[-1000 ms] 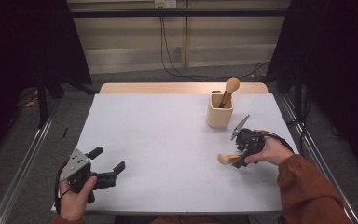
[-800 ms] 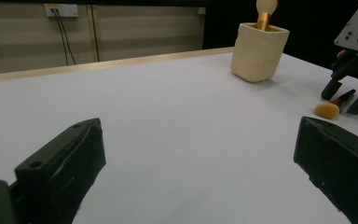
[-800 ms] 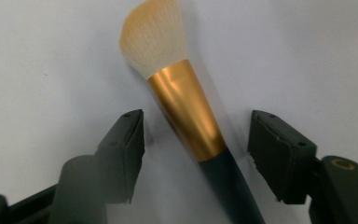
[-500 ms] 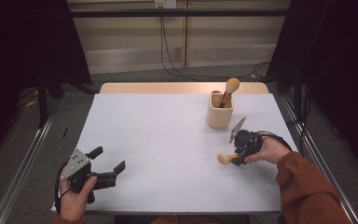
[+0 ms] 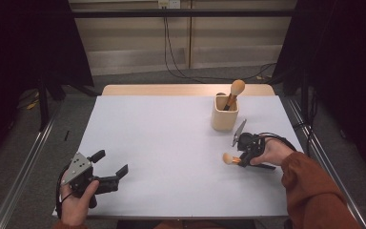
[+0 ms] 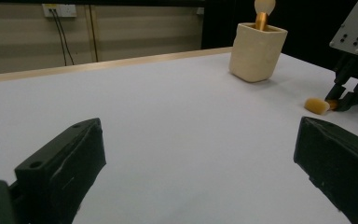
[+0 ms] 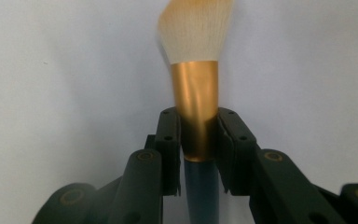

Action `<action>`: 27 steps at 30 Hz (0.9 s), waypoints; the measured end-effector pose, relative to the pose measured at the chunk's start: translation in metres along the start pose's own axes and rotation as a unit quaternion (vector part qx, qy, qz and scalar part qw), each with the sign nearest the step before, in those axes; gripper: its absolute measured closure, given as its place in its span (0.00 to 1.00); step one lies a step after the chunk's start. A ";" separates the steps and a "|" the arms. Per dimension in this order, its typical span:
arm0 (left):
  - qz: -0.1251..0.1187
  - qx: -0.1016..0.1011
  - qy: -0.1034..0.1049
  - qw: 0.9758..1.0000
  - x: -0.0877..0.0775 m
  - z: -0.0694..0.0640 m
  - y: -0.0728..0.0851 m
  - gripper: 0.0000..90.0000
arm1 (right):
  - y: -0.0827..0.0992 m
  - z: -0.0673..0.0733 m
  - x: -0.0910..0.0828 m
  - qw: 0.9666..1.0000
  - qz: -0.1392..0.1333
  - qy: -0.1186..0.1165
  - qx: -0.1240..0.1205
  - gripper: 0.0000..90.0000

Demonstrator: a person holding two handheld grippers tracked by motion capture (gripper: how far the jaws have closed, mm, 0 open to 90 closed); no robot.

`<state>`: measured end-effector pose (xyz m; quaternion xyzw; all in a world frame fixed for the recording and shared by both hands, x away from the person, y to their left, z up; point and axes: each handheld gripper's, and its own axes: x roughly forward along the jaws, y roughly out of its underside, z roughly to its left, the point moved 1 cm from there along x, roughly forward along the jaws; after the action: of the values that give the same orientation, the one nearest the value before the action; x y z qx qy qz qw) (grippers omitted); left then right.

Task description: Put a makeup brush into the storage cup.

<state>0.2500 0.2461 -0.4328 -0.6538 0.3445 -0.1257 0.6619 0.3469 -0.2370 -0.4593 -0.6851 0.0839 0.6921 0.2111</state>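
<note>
While the left claw [image 5: 108,171] is idling at the near-left corner of the counter [image 5: 171,143], its jaws are standing wide apart with nothing between them, well away from the cup [image 5: 225,113]. Moving out to the right, the right claw [image 5: 238,160] is sitting just on the near side of that cup, and its jaws have just been closing: they are now clamping the makeup brush [image 7: 196,93] on its gold ferrule, right where the dark handle begins. That brush is lying low over the counter, its long axis running straight out from the jaws, bristle tip pointing away from the hand and toward the counter's middle. This right hand is by far the nearer one to the cup, which is waiting just beyond it; I'm judging the brush needs tipping upright to drop in. Farther back, a second brush [image 5: 236,89] is already standing in the cup, bristles up. Most of the gripped handle is hiding under the claw.
</note>
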 end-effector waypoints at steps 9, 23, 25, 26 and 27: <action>0.000 -0.002 -0.001 1.000 0.001 0.000 0.000 0.02 | 0.001 0.000 -0.001 1.000 -0.003 0.000 0.003 0.80; 0.000 -0.001 0.000 1.000 0.001 0.000 0.000 0.02 | 0.005 0.002 -0.016 0.999 -0.039 0.022 0.025 0.80; 0.000 0.000 -0.001 1.000 0.001 0.000 0.000 0.02 | 0.006 0.001 -0.018 0.998 -0.044 0.023 0.028 0.80; 0.000 -0.002 0.000 1.000 0.001 0.000 0.000 0.02 | 0.007 0.001 -0.019 0.998 -0.049 0.027 0.027 0.80; 0.000 -0.002 -0.001 1.000 0.001 0.000 0.000 0.02 | 0.008 0.000 -0.020 0.998 -0.055 0.026 0.027 0.80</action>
<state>0.2504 0.2456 -0.4329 -0.6552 0.3441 -0.1249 0.6609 0.3429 -0.2473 -0.4411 -0.7007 0.0701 0.6587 0.2651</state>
